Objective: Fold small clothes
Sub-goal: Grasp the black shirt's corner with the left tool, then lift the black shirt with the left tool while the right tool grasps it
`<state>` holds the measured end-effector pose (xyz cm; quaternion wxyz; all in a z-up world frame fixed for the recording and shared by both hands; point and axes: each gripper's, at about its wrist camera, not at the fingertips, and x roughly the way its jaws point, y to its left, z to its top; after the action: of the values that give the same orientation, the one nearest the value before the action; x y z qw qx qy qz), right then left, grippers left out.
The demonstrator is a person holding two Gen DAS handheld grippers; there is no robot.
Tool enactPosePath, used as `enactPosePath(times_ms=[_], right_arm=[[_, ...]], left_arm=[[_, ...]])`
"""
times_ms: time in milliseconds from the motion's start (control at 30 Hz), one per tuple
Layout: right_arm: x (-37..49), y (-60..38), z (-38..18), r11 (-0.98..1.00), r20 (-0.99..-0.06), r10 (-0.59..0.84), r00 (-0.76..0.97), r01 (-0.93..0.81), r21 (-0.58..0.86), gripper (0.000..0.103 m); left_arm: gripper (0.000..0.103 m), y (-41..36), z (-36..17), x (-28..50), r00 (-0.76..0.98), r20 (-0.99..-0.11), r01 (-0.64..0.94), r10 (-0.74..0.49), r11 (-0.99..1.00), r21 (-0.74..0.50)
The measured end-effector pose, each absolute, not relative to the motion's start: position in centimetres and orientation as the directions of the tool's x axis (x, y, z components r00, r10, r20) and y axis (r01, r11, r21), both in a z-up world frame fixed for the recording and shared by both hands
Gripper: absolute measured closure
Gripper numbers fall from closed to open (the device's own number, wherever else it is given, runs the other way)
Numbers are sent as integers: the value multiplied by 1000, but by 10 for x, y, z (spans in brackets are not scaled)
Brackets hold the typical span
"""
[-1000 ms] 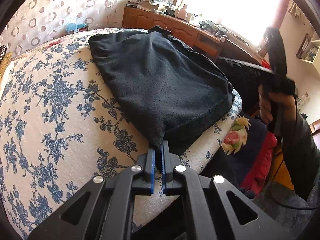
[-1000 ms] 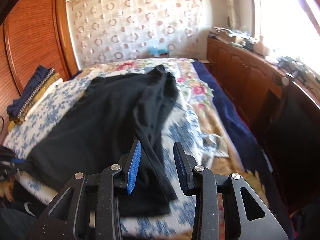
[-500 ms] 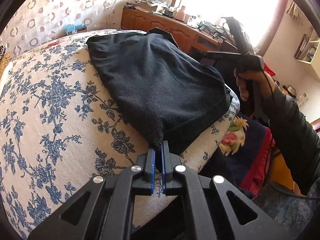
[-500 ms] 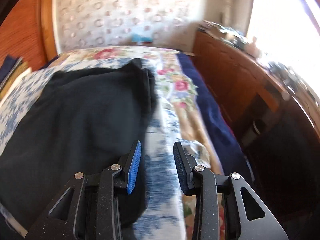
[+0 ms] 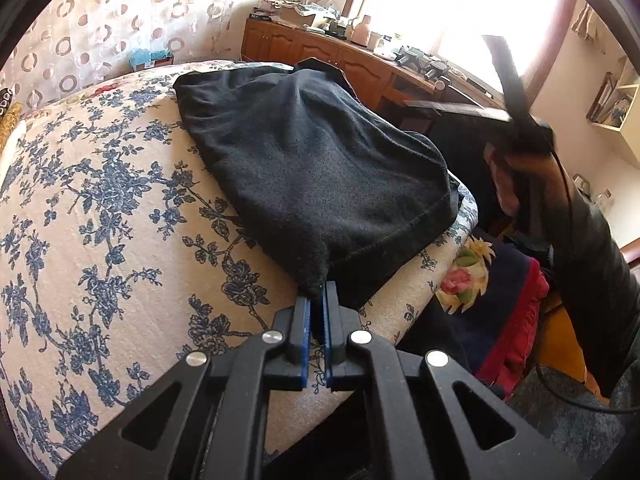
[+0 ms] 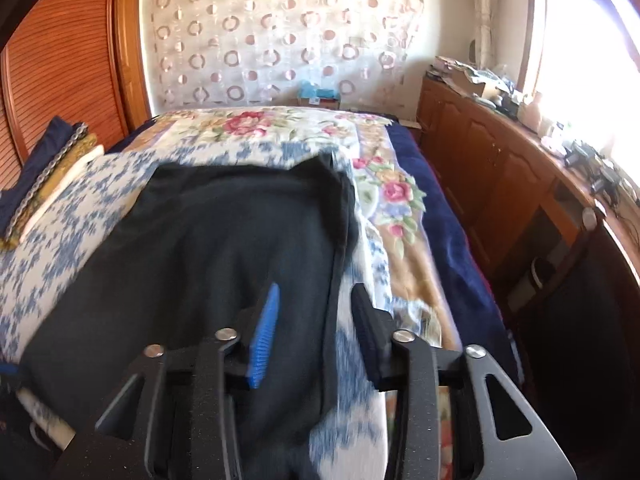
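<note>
The left gripper (image 5: pixel 318 300) pinches a corner of the black garment (image 5: pixel 316 160); the right gripper (image 6: pixel 316 312), jaws just opening, hangs spread over the garment's edge on the bed (image 5: pixel 120 240).

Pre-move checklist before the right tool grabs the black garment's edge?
1. Left tool shut on a corner of the black garment: ok.
2. Right tool open; its jaws have just been opening: ok.
3. Garment's right edge sits between the right tool's jaws, pads not pressing: ok.
4. Garment lies flat on the blue floral cloth: ok, far end bunched.
5. Layers at that edge: cannot tell, blurred.
</note>
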<state>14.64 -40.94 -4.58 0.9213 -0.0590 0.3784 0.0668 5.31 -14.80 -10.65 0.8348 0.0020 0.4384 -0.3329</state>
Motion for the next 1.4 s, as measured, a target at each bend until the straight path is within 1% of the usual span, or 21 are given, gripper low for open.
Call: enactPosePath(times_ms=[100,233,300,433,633,667,733,767,800,833,900,1033,1133,1233,1267,1400], right_arm=[[116,-420,-52,987,-719,98,688,-158,-17,60],[90,-418,-59,988,-734,91,673,-154,-19,60],[85,-417,-65,986,-751,99,653,-163,-13,60],[83,-417,-80,989,-788,67,613,-147,-30,60],[75,-422,-83,987,-800,110,590,-158,20,60],[73,-423,-83,986,-799,118,590,-162,26,62],[71,-422,-83,983,-798,140,587,-178,41,72],[70,-421,-83,981,-795,154,587,-185,53,80],[69,-419,-83,980,-791,163,590,-191,59,91],[68,-415,-83,978,-786,170,594,-202,58,95],[65,-410,-82,980,-776,149,613,-195,34,96],[58,-417,-71,984,-727,164,667,-166,70,97],[47,-428,-46,985,-670,169,723,-144,93,97],[34,-434,-15,985,-598,173,782,-139,104,97],[33,-433,-10,984,-589,180,788,-146,106,97],[38,-430,10,979,-541,202,817,-165,116,97]], left_arm=[[101,-148,-108,53,391,-733,556,-556,778,-294],[101,-149,-108,53,390,-735,553,-555,779,-295],[101,-150,-108,53,390,-737,554,-552,780,-290],[101,-151,-108,54,389,-743,550,-545,784,-288],[101,-152,-107,54,390,-743,551,-544,784,-285],[101,-153,-107,54,388,-744,552,-544,784,-285],[101,-153,-107,54,388,-745,555,-543,783,-282],[101,-154,-106,54,387,-742,558,-547,780,-283],[101,-154,-105,54,387,-740,561,-550,777,-284],[101,-154,-104,55,387,-736,564,-556,774,-289],[101,-153,-101,57,380,-731,564,-566,769,-302],[101,-154,-86,54,413,-704,587,-579,759,-280],[101,-151,-64,46,449,-658,605,-605,747,-274],[101,-141,-37,44,476,-602,610,-641,734,-300],[101,-137,-31,45,480,-584,609,-654,728,-314],[101,-129,-16,57,510,-563,598,-651,738,-313]])
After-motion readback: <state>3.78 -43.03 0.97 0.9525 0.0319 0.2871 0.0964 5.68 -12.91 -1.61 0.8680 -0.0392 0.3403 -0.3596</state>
